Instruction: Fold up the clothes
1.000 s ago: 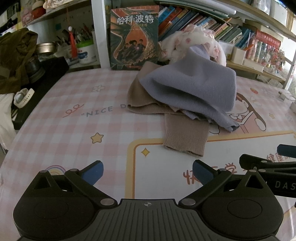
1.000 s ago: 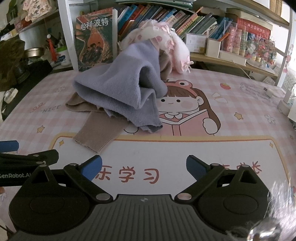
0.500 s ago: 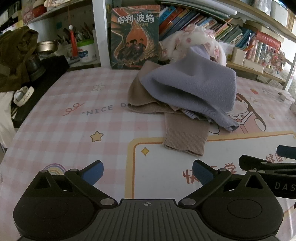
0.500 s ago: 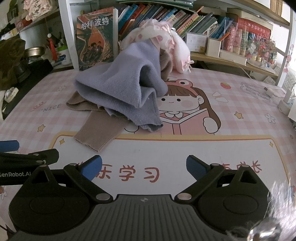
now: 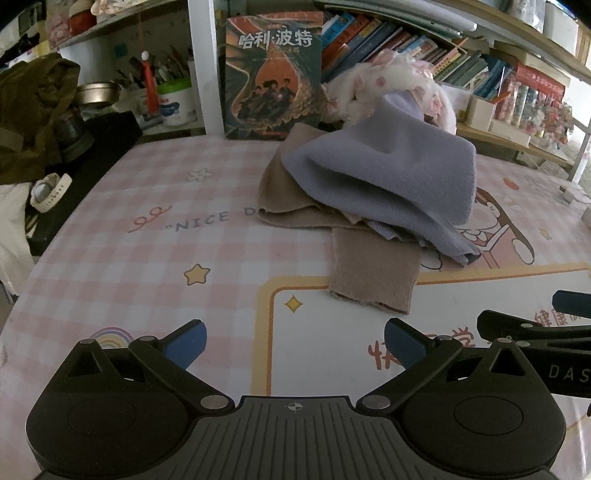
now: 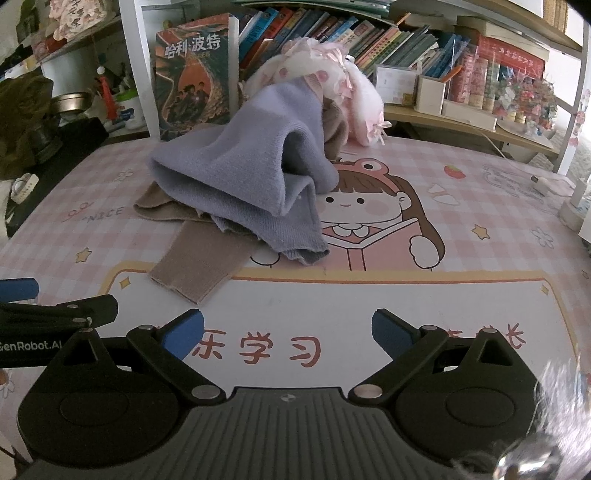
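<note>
Both grippers wide apart and empty, poised short of an unfolded pile of clothes.

Nearest: left gripper [image 5: 293, 341] and right gripper [image 6: 288, 332] side by side over the bare white panel of the table mat [image 6: 424, 295], fingers spread, gripping nothing, probably held back to approach the garments. Beyond: beige knit sleeve [image 5: 373, 273] lying flat, cuff toward the grippers, trailing from under a crumpled lavender sweater [image 6: 240, 177] heaped mid-table, soft and loosely bunched. Farther: pink-and-white frilly garment [image 6: 332, 74] against the bookshelf [image 6: 369, 33], beside an upright book [image 5: 273, 74].

Left claw [image 5: 293, 341] and right claw [image 6: 287, 334] agape, empty.
</note>
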The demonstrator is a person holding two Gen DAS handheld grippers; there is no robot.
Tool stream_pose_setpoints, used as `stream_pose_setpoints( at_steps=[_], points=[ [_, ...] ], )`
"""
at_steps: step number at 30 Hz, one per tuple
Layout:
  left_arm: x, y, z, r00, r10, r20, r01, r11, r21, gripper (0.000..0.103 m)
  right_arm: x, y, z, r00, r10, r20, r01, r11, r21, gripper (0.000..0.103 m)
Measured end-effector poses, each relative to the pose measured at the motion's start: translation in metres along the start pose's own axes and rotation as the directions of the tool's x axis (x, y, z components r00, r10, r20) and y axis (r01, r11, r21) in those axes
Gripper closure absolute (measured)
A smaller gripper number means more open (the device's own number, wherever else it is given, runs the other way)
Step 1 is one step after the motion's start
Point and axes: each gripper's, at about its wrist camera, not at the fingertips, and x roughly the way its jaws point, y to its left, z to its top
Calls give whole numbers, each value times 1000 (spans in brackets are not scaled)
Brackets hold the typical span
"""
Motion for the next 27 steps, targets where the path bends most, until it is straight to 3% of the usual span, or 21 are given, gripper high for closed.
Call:
stream_pose_setpoints(
  at_steps=[19,27],
  points=[
    [-5,-14,-2,998,57,-12,-57,998,-32,0,4,-13,1,998,62,-16,-62,998,-33,5],
    [-6,-27,-4,998,67,-1,-67,995,-79,0,5,-31,2,992,126,-16,-126,992,-31,5]
  ],
)
